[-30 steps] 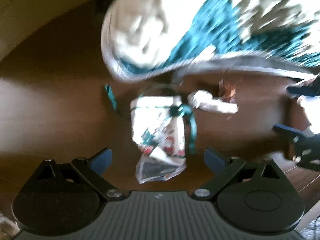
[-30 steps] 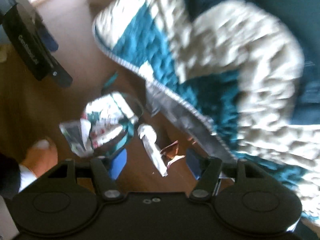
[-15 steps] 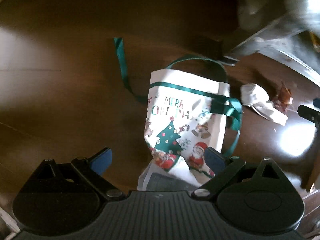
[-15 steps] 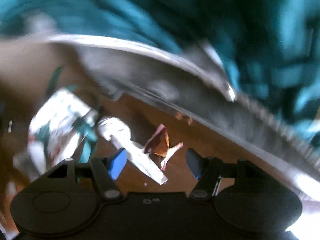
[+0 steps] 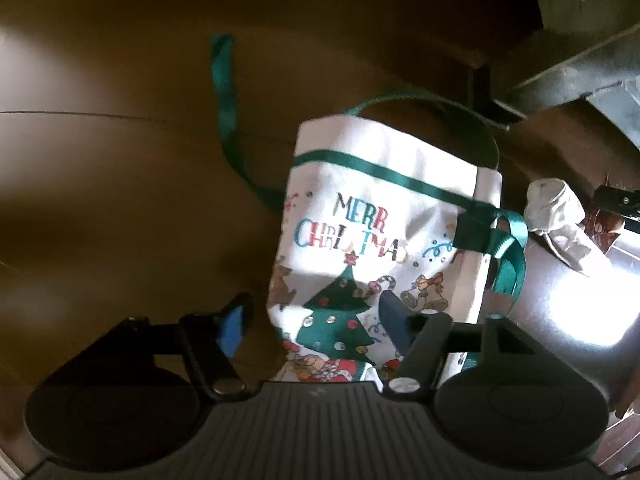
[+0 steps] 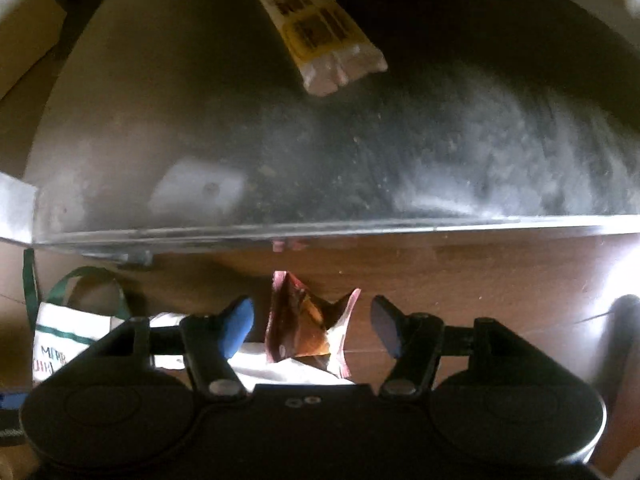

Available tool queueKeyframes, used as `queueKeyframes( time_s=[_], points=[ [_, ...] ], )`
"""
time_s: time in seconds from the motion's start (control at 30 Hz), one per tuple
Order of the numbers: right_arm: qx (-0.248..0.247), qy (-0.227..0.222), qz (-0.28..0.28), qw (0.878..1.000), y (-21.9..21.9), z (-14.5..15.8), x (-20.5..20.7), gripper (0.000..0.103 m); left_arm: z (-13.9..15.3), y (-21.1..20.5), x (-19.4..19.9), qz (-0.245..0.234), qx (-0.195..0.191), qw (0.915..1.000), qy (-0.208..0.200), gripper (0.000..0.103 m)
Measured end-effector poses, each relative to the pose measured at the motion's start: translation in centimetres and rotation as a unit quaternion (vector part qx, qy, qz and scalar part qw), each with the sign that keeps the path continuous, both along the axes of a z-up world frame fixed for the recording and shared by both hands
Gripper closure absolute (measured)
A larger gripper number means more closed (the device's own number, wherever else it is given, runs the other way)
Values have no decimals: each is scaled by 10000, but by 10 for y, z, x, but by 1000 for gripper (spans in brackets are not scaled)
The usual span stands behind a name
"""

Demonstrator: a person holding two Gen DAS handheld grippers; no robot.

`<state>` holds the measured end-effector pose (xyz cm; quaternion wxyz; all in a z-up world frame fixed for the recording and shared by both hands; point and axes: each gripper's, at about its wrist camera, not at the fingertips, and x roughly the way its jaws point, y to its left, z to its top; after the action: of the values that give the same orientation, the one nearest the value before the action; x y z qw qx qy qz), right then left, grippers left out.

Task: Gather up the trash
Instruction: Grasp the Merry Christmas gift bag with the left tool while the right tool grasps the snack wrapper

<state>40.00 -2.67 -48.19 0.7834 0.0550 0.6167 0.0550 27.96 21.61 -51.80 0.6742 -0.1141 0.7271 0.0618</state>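
Item 1, left hand-held gripper [image 5: 314, 326]: I have brought it down over the Christmas gift bag [image 5: 384, 236], which a second ago lay small and well below. Its jaws have just been closing. The bag's lower end now lies between them, the right finger over the printed face, the left finger beside the bag's edge. I cannot tell whether the pads press yet.

Item 2, right hand-held gripper [image 6: 312, 326]: also lowered. Its jaws stand wide and hold nothing. The torn brown wrapper [image 6: 308, 330] sits between the fingertips, touching neither.

Item 3, crumpled white paper [image 5: 560, 216]: on the floor just beside the bag's right edge, with the wrapper touching its far side.

Reading for the task: I judge both hands are placed for a pick, bag on the left as the collector, wrapper on the right as first trash. Nothing is collected yet.

Surface: dark wooden floor [image 5: 120, 160], with a bright sun patch at the right.

Room: a grey dusty underside of furniture [image 6: 320, 160] begins just beyond the wrapper; a yellow printed packet [image 6: 320, 28] lies deeper under it.
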Motion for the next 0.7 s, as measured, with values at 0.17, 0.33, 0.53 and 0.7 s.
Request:
queueKeyframes(
  time_s=[0.17,0.33,0.53,0.7],
  points=[
    [4,61,-50,10000,-4,-8,-3,41,-4,-5,0,-53,-53,10000,-26,51],
    [-79,151,-83,9998,-8,-18,-6,41,-9,1,2,140,-113,9998,-9,62],
    [-6,180,-64,9998,-7,-23,-10,60,-5,4,0,195,-151,9996,-138,94],
    [61,130,45,9999,-13,-8,0,72,4,1,-3,145,-158,9995,-243,98]
  ],
)
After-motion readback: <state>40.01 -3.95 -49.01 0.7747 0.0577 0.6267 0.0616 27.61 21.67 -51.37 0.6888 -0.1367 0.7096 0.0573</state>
